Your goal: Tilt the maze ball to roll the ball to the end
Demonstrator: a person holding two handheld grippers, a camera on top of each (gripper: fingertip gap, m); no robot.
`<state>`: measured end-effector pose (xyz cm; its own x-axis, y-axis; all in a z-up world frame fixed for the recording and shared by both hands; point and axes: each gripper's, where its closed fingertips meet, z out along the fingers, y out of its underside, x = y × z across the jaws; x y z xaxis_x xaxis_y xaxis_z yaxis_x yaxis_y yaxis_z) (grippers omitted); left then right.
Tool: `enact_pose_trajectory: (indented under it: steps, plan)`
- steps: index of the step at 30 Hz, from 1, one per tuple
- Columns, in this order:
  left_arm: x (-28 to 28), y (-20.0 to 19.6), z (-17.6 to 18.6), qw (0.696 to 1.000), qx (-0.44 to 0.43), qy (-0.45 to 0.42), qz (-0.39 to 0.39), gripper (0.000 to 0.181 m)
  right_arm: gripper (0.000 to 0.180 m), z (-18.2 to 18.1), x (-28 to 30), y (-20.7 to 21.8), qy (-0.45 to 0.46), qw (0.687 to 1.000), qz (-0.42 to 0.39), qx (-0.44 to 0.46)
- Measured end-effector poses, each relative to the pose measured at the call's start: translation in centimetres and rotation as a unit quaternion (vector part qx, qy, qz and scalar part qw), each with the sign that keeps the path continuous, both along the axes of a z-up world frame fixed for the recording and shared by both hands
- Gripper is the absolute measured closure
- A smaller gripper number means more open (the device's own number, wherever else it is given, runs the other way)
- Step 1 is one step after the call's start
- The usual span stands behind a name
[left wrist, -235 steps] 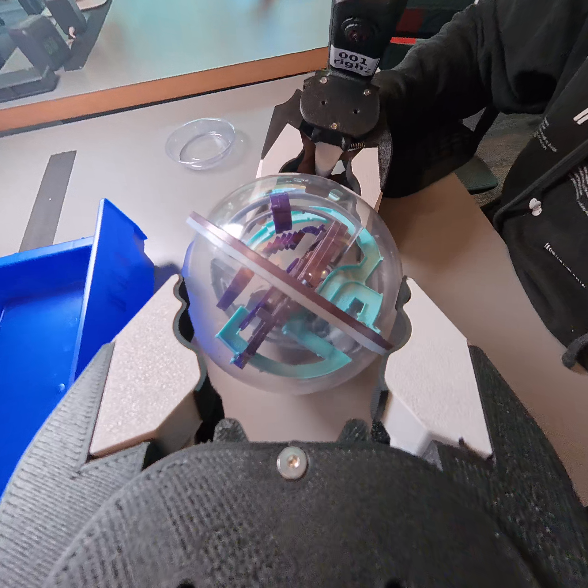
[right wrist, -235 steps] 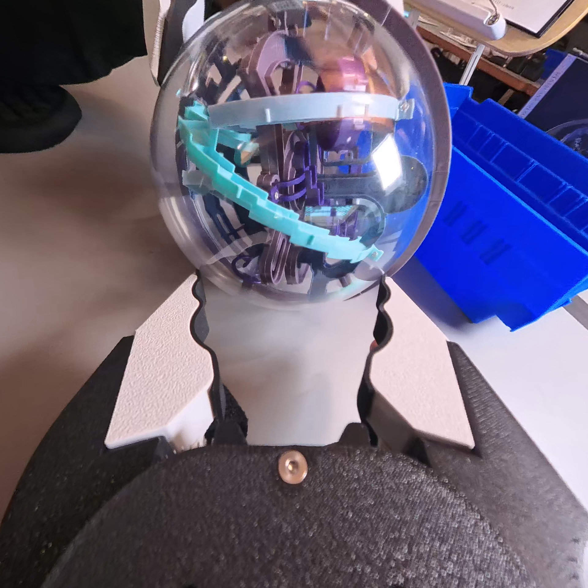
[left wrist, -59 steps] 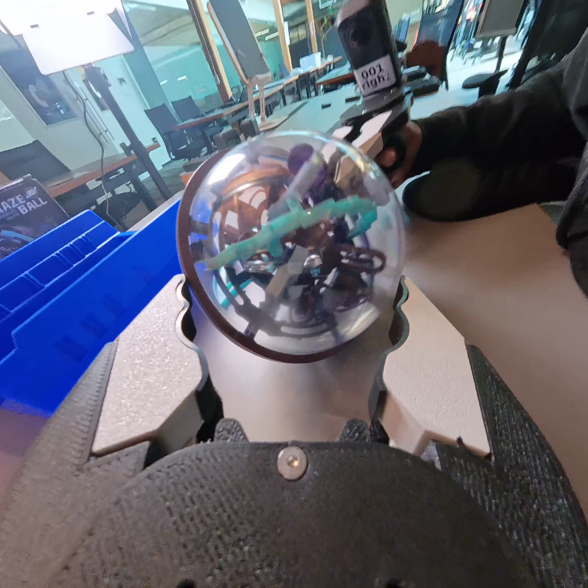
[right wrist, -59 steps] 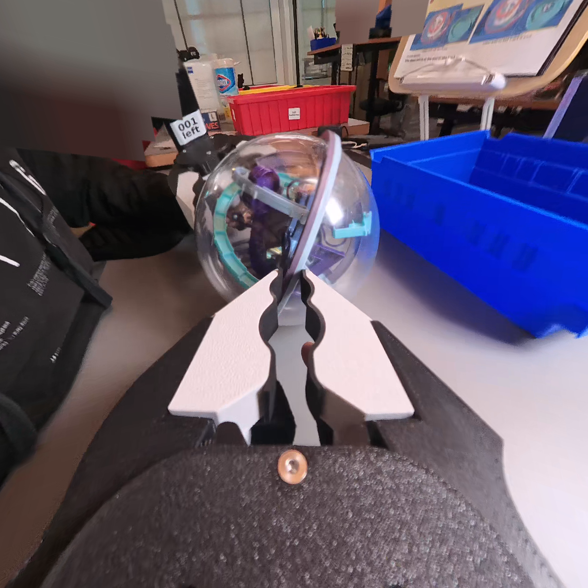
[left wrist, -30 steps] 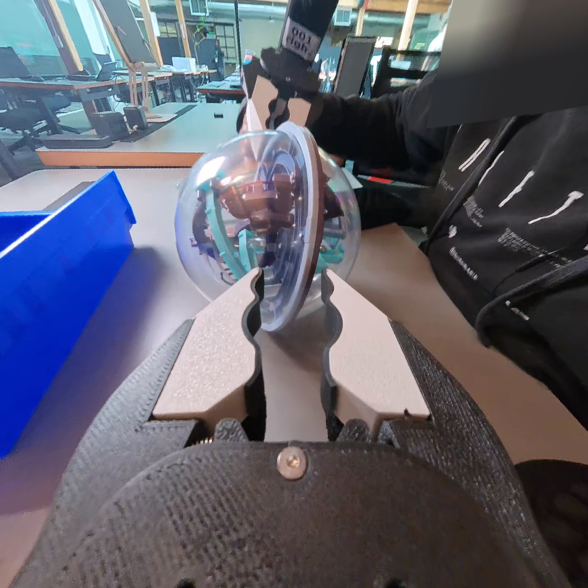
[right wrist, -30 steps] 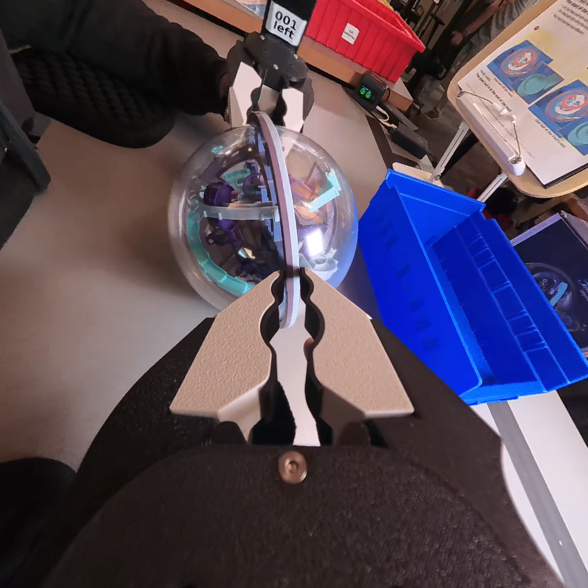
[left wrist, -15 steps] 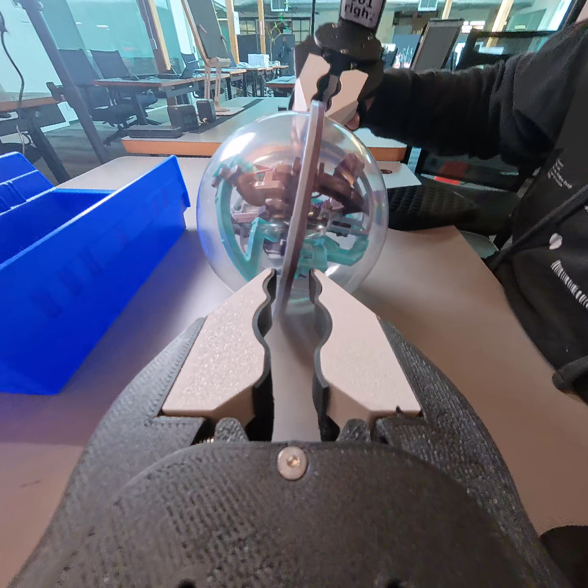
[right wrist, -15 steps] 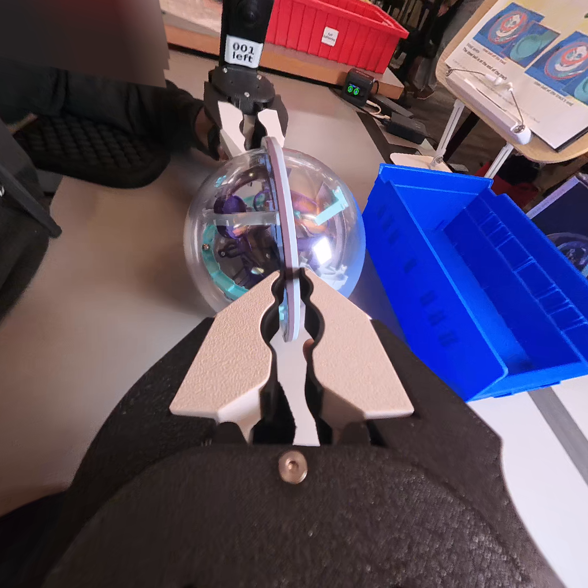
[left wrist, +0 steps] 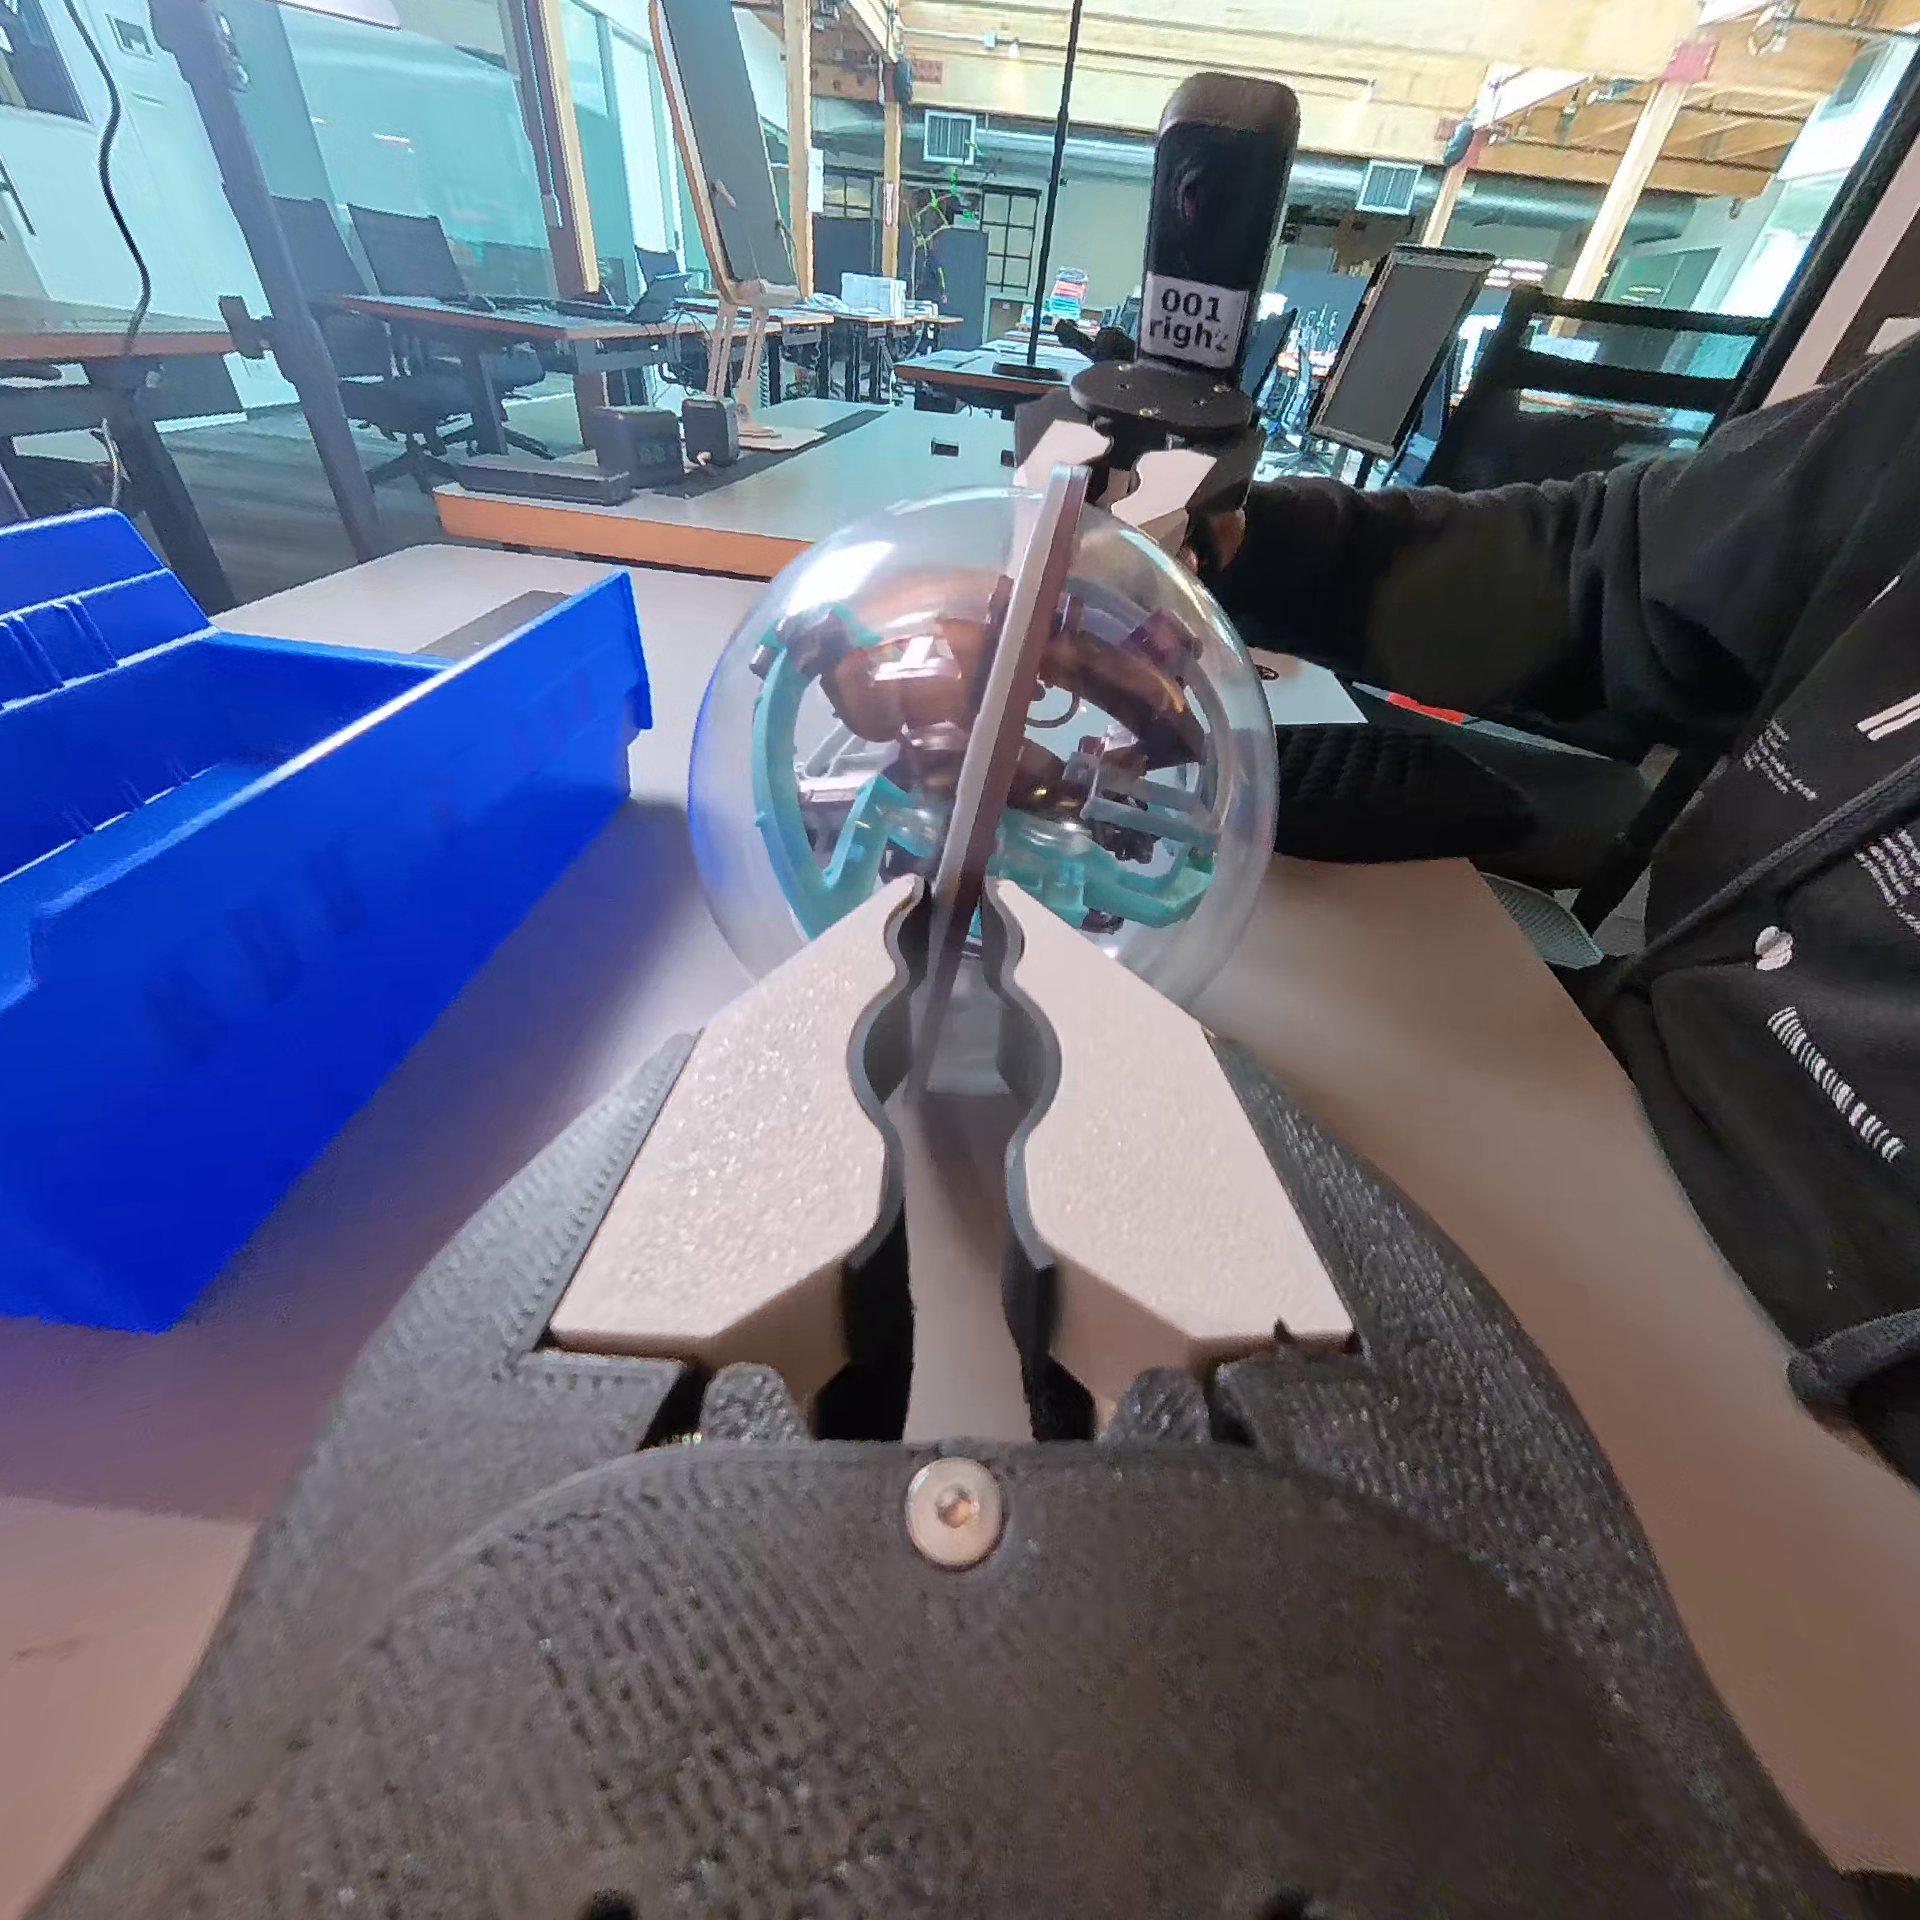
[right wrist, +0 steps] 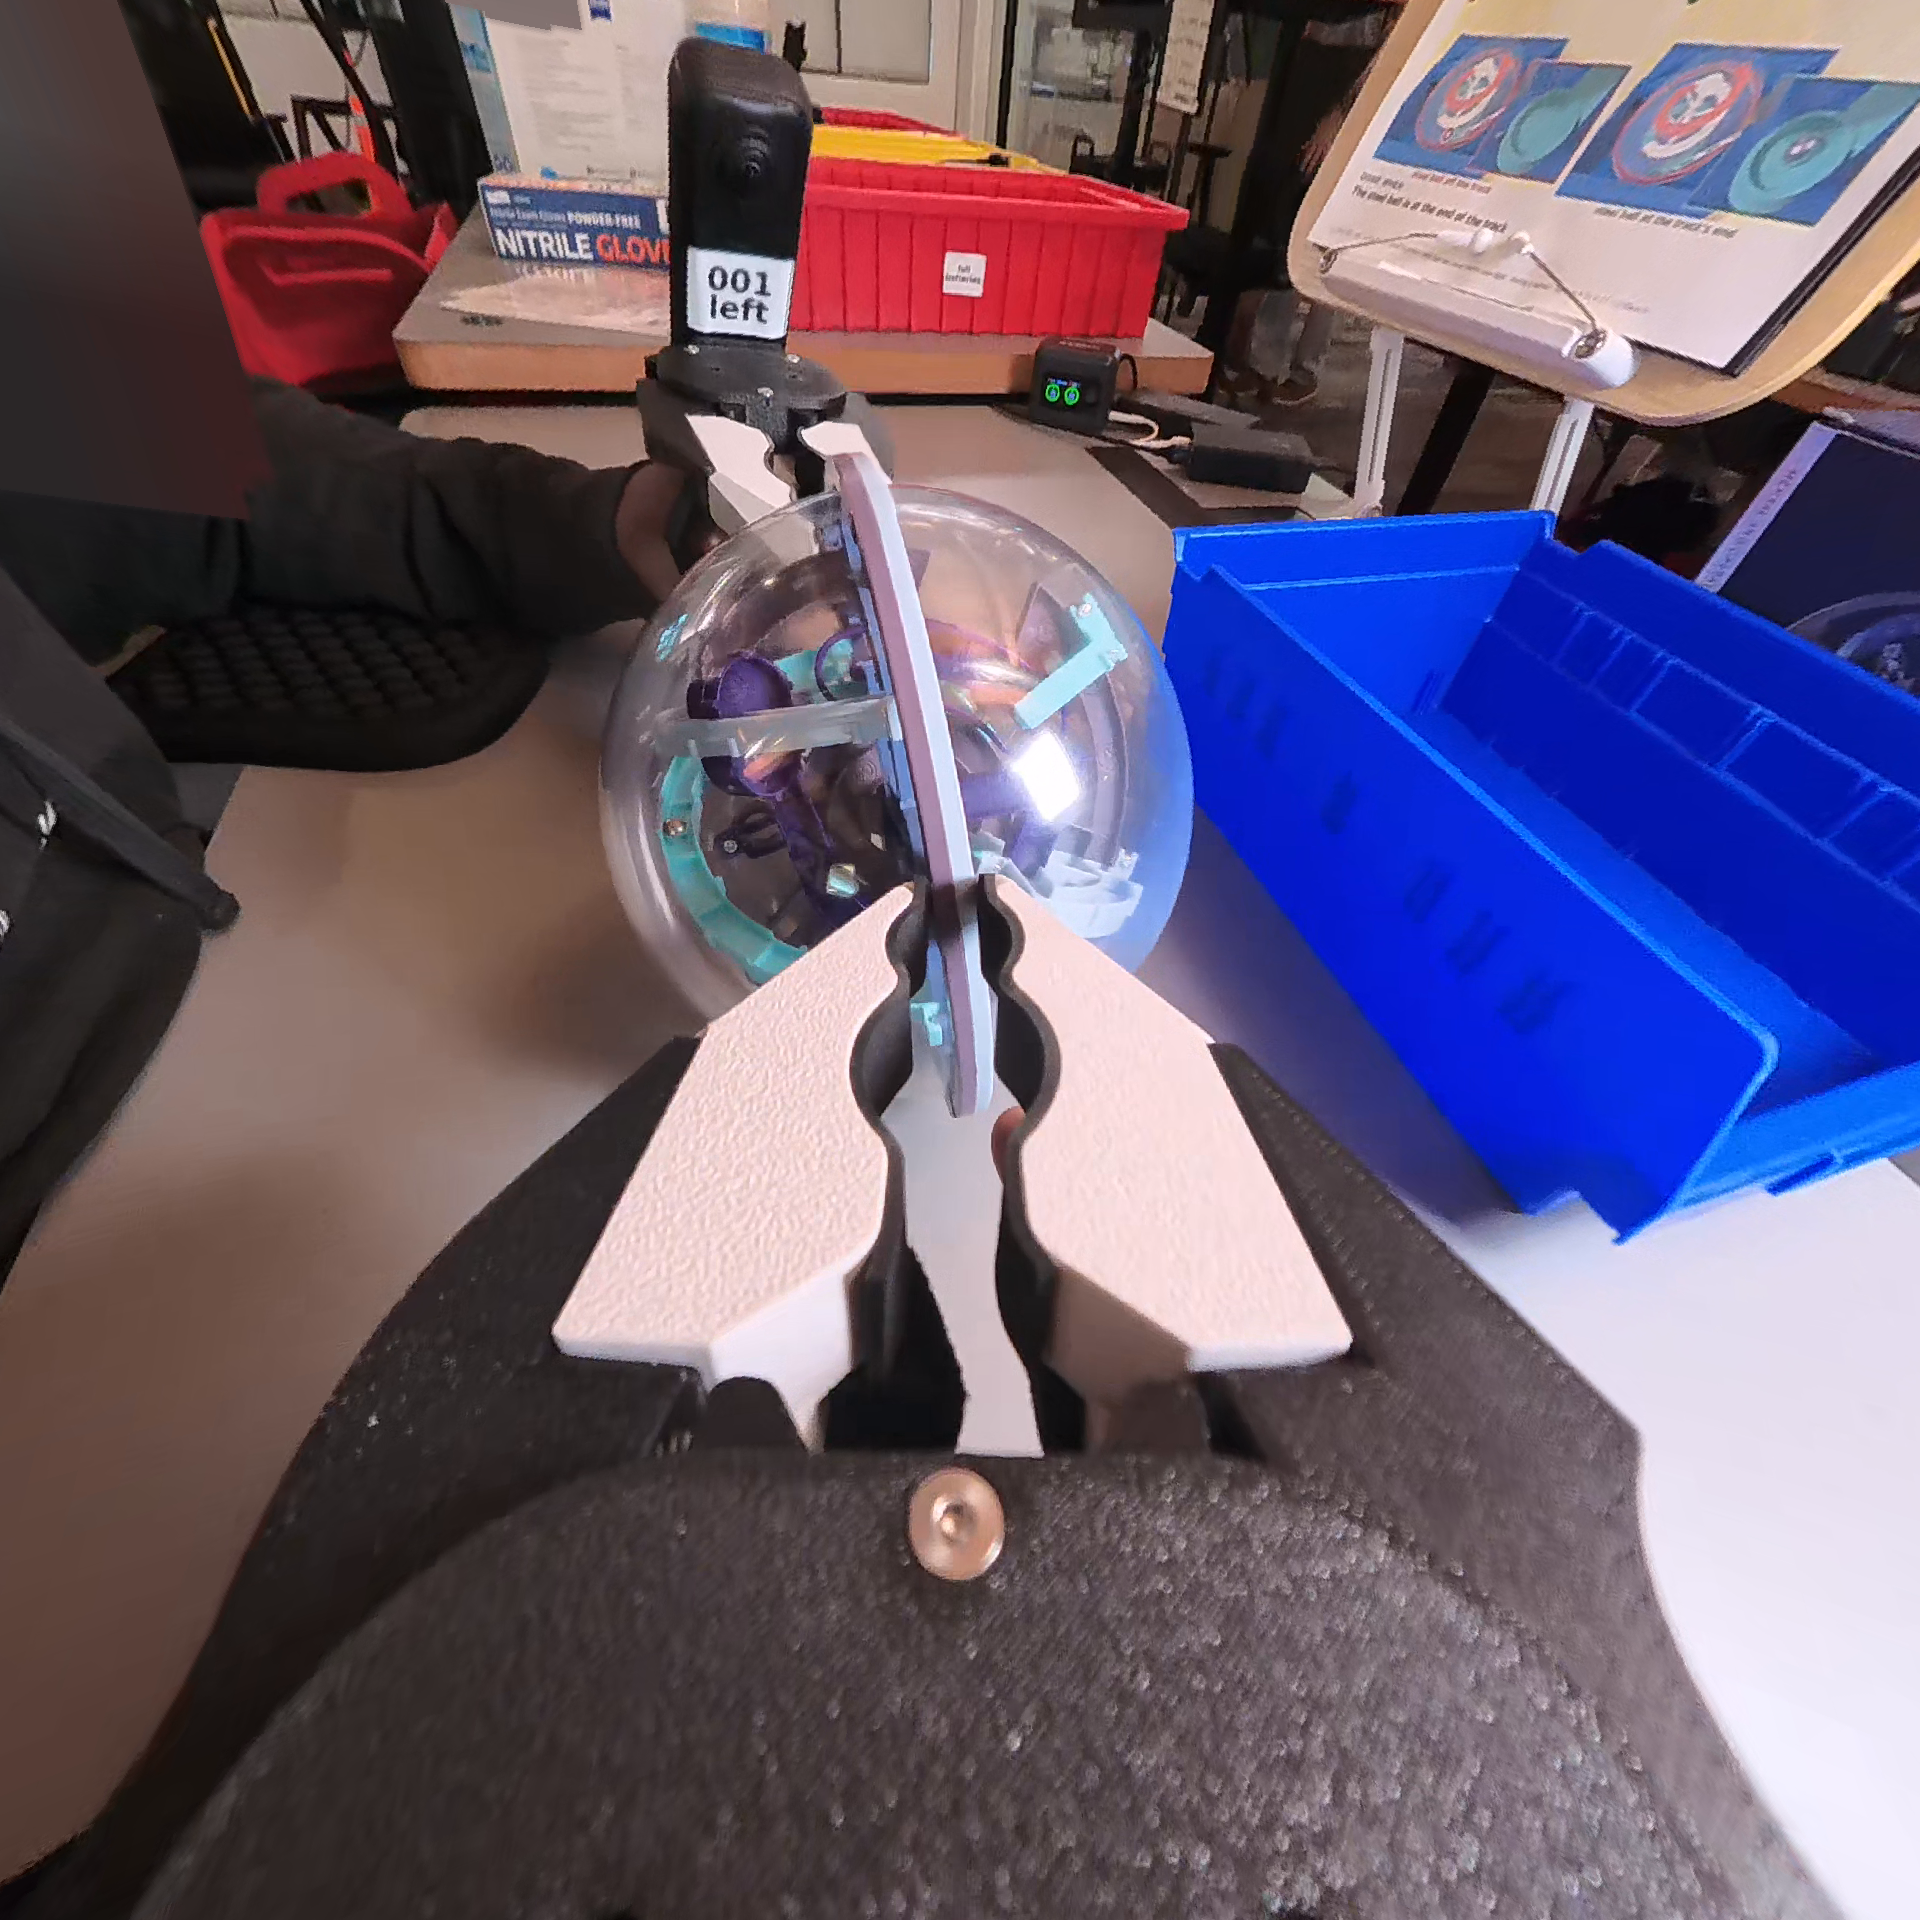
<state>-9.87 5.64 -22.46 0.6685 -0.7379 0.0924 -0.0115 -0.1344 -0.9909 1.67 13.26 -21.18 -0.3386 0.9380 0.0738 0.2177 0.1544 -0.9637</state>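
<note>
The maze ball (left wrist: 977,743) is a clear sphere with teal and purple tracks inside and a flat purple rim round its middle. It is held above the table (left wrist: 1403,1039), rim nearly upright. My left gripper (left wrist: 954,904) is shut on the near edge of the rim. My right gripper (right wrist: 948,906) is shut on the opposite edge of the rim, as the right wrist view shows of the maze ball (right wrist: 894,769). Each gripper shows beyond the ball in the other's view: the right gripper (left wrist: 1117,473), the left gripper (right wrist: 795,447). I cannot pick out the small ball inside.
A blue bin (left wrist: 239,831) stands close beside the ball, also in the right wrist view (right wrist: 1558,831). A person in black sleeves (left wrist: 1455,613) sits at the table edge. A red crate (right wrist: 977,260) and a stand with printed sheets (right wrist: 1610,177) are behind.
Both grippers closed from wide round the sphere onto its rim. Over the last second the ball was turned and tilted, its rim going from leaning to nearly upright, and both views levelled out.
</note>
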Motion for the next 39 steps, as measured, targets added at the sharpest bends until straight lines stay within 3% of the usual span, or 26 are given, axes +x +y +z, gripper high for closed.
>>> enact_pose_trajectory:
  steps: [24,33,39]
  plan:
    - [-1.2,3.0,0.1,0.994,-0.096,-0.054,0.020,0.174,0.173,-1.5,0.7,-0.2,-0.004,0.977,-0.062,-0.202]
    - [-1.7,5.0,0.6,0.987,-0.113,-0.105,0.046,0.174,0.173,-3.0,0.6,0.2,-0.045,0.929,-0.063,-0.362]
    - [-2.6,4.3,-0.4,0.977,-0.141,-0.146,0.062,0.156,0.173,-3.8,0.9,0.4,-0.057,0.883,-0.064,-0.461]
